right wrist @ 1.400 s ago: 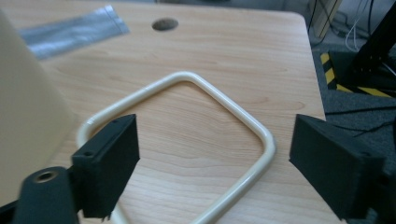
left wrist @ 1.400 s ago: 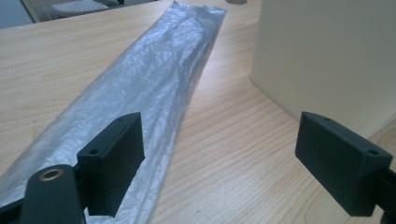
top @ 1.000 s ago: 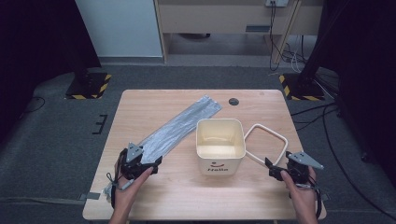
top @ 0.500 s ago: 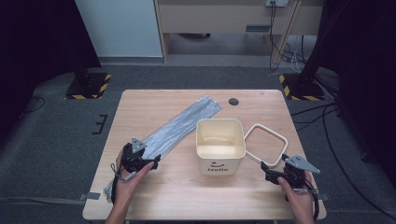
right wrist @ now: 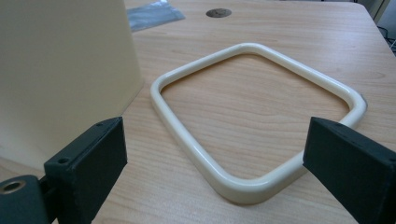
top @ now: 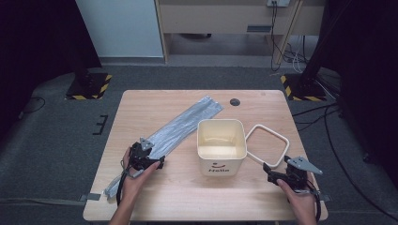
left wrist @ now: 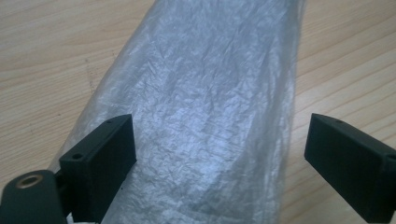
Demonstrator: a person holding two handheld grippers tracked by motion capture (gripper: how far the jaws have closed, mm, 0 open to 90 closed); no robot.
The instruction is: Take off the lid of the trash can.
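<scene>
Here your left gripper (top: 157, 161) hovered with jaws spread wide over the grey plastic bag (left wrist: 201, 116), which lay flat and diagonal on the table (top: 187, 201) beside the cream bin (top: 221, 145). The film looked thin, soft and slippery; pinch one long edge. Your right gripper (right wrist: 215, 158) was spread too, facing the cream ring (right wrist: 196, 154).

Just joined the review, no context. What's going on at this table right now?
A person holds a gripper in each hand at a wooden table. The left gripper hovers open over a long grey plastic bag lying flat. The right gripper is open too, pointed at a cream square ring beside a cream bin. Nothing is gripped yet; the bin stands upright, and looks empty.
</scene>
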